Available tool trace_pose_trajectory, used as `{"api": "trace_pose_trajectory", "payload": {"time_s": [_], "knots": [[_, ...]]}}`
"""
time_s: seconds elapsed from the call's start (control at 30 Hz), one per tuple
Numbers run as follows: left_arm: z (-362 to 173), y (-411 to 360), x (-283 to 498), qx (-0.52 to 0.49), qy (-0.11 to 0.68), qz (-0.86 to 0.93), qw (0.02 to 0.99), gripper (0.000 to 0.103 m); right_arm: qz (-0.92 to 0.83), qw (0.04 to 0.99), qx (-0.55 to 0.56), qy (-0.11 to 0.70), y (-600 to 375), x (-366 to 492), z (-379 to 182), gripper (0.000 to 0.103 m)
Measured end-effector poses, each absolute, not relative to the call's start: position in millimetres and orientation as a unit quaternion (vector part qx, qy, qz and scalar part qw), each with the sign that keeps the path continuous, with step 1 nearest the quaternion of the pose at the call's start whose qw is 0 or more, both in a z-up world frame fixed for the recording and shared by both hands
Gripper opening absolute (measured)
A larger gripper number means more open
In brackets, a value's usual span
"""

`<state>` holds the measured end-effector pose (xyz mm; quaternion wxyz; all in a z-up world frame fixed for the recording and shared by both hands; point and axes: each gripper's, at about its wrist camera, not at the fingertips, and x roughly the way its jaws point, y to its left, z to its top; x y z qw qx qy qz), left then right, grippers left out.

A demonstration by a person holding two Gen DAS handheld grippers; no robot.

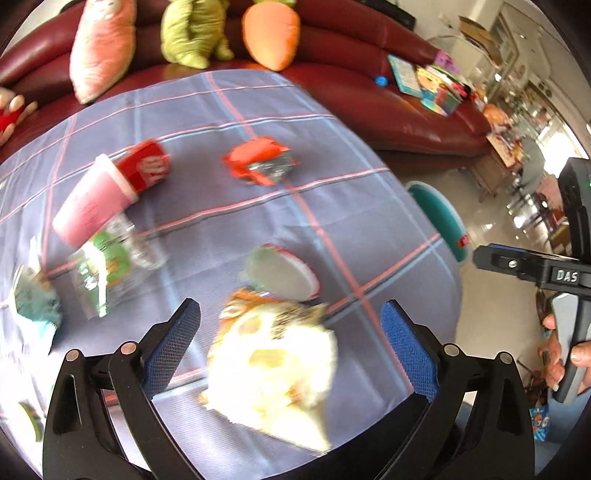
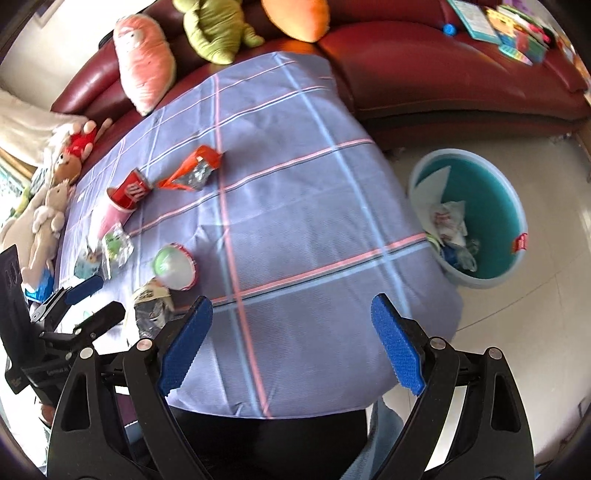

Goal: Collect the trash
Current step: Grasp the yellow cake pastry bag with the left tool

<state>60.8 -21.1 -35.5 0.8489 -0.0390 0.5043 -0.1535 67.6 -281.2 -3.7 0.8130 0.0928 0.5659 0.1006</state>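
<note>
Trash lies on a blue checked tablecloth (image 1: 332, 206). My left gripper (image 1: 291, 347) is open, and a crumpled pale snack wrapper (image 1: 273, 369) lies between its fingers; I cannot tell if it touches them. Beyond the wrapper sits a round foil-lidded tub (image 1: 282, 271). Further off are an orange foil wrapper (image 1: 258, 162), a red cup (image 1: 147, 166), a pink cup (image 1: 92, 203) and a green-labelled clear bag (image 1: 107, 266). My right gripper (image 2: 291, 339) is open and empty over the cloth's near edge. The teal bin (image 2: 476, 218) stands on the floor to the right, with trash inside.
A red leather sofa (image 1: 388, 96) runs behind the table with plush toys (image 1: 184, 33) and books (image 1: 436, 85). Stuffed animals (image 2: 51, 206) lie along the table's left side. The tiled floor (image 2: 535, 314) surrounds the bin.
</note>
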Motion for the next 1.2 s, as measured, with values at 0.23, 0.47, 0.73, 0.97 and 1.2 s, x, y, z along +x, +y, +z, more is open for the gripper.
{"api": "trace_pose_trajectory", "payload": {"time_s": [0.23, 0.47, 0.73, 0.97, 1.2], "knots": [[-70.5, 2.7, 49.2, -0.042, 0.538, -0.136, 0.831, 0.099, 0.123, 0.802, 0.083, 0.579, -255.0, 60.2, -13.8, 0.084], [-109.0, -5.3, 43.8, -0.019, 0.565, -0.137, 0.813, 0.099, 0.126, 0.792, 0.081, 0.591, -250.0, 55.6, -27.0, 0.084], [-100.3, -7.4, 33.8, -0.009, 0.536, -0.15, 0.831, 0.075, 0.125, 0.785, 0.083, 0.602, -251.3, 62.5, -37.5, 0.084], [-74.0, 13.2, 31.5, -0.027, 0.519, -0.147, 0.841, 0.067, 0.135, 0.78, 0.068, 0.608, -239.5, 78.2, -44.0, 0.084], [-42.4, 40.2, 61.1, -0.066, 0.485, -0.122, 0.863, 0.067, 0.152, 0.782, 0.055, 0.601, -213.4, 118.9, -40.4, 0.084]]}}
